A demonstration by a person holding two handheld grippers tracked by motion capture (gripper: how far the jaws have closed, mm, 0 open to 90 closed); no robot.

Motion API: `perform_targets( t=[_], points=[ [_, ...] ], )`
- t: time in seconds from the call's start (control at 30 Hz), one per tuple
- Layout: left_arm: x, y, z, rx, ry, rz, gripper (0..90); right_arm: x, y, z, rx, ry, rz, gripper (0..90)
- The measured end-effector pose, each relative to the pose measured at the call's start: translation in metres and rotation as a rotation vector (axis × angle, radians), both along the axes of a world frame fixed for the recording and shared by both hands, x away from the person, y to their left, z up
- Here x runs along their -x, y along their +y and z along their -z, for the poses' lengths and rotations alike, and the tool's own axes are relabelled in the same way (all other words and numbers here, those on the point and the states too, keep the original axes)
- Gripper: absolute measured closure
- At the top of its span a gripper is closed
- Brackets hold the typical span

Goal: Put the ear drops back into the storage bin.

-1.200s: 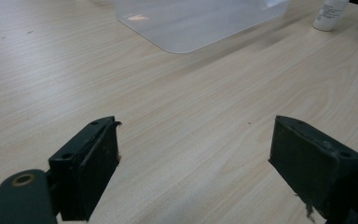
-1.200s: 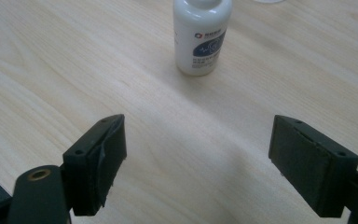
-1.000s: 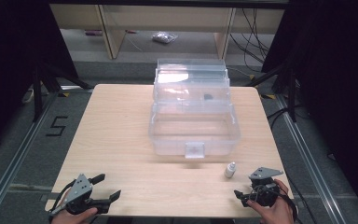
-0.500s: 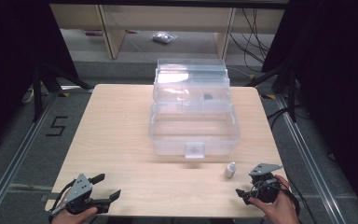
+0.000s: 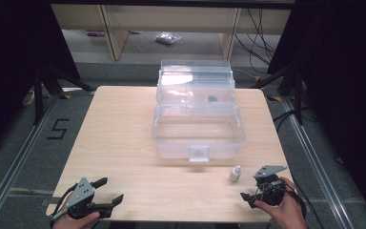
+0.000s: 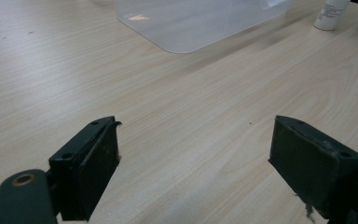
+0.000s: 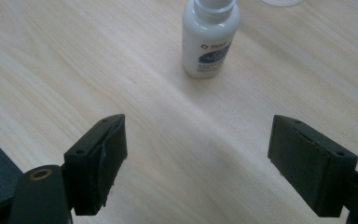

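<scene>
A clear plastic box [image 5: 198, 136] with its lid raised stands in the middle of the table, and its near corner [image 6: 200, 23] reaches into the left gripper view. A small white bottle [image 5: 235, 174] with a blue label stands upright just off the box's front right corner. My right gripper [image 5: 252, 190] is open a short way in front of that bottle [image 7: 209, 39], with bare table between its jaws [image 7: 198, 154]. At the front left, my left gripper [image 5: 110, 190] is open over bare wood [image 6: 196, 154], with the bottle [image 6: 331, 11] far off.
The wooden table [image 5: 124, 129] has free room left of the box and along its front. A small dark item [image 5: 213, 99] lies in the box's upper tray. Shelving [image 5: 114, 28] and cables [image 5: 259, 33] stand beyond the far edge.
The right gripper has shifted only slightly near the front right edge. The left gripper, the bottle and the box have stayed where they were.
</scene>
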State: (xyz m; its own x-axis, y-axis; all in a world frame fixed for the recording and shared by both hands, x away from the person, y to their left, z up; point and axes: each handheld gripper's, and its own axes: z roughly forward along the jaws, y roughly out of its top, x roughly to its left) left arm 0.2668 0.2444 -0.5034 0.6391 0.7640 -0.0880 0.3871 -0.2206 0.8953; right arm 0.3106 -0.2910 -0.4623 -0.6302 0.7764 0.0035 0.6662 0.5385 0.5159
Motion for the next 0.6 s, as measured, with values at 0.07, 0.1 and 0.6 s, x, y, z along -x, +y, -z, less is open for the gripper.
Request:
perform_targets(
  t=[0.07,0.1,0.6],
  points=[
    [0.000,0.000,0.000,-0.003,0.000,-0.003,14.9,-0.001,0.002,-0.001,0.002,0.011,0.004,20.4],
    [0.000,0.001,0.000,-0.004,0.000,-0.001,14.9,-0.001,0.002,-0.002,0.007,0.029,-0.010,20.4],
    [0.000,0.001,0.000,-0.010,0.000,0.000,15.0,-0.022,0.017,-0.008,0.049,0.075,-0.043,22.8]
  ],
)
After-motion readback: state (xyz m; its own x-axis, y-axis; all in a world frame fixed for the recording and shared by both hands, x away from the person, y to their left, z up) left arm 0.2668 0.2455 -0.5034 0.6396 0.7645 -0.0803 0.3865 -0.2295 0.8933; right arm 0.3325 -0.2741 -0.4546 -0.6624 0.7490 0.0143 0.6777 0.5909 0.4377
